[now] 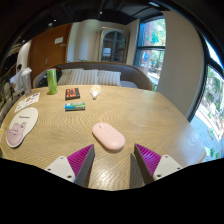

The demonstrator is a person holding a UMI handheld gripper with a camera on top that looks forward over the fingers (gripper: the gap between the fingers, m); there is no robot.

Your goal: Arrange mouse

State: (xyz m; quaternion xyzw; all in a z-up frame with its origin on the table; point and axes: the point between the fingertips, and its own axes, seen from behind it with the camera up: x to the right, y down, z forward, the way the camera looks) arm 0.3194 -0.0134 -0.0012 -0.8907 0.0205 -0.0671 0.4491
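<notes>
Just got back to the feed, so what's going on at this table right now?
A person is holding the gripper over a round wooden table. Its jaws are open, and a pink mouse lies on the table just ahead of them, untouched. Off to the left sits a white mouse pad. Farther back are a green bottle and a few small items, too small to identify.

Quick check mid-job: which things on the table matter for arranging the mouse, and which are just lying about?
Job:
pink mouse, just ahead of the open hand-held gripper
mouse pad

Lying about:
green bottle
dark box
teal item
paper
</notes>
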